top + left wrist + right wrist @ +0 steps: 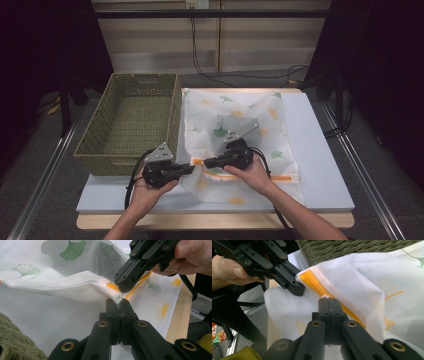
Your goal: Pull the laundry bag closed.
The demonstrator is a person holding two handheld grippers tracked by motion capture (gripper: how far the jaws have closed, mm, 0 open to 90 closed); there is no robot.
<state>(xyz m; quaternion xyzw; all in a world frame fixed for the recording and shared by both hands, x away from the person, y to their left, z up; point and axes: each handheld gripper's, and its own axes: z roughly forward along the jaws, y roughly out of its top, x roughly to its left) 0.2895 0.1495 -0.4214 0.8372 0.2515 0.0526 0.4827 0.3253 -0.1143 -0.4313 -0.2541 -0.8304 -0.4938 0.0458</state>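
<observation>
You've got both the left gripper (119,302) and right gripper (328,301) clamped on the mesh bag (240,135) beside the basket (131,120); it's light and floppy, so pinch the zipper (317,286) edge.

The mesh laundry bag (235,130) is white, thin and half see-through, printed with green ginkgo leaves and yellow-orange ones. It lies spread but rumpled on the desk, filling the middle and reaching toward twelve o'clock, with its nine o'clock edge just beside the woven basket. An orange zipper (319,288) runs along its six o'clock edge. That edge is lifted off the desk in a soft fold near the seven o'clock corner, where the mesh bunches into a peak (110,290). The rest lies flat, with shallow creases across the middle.
</observation>
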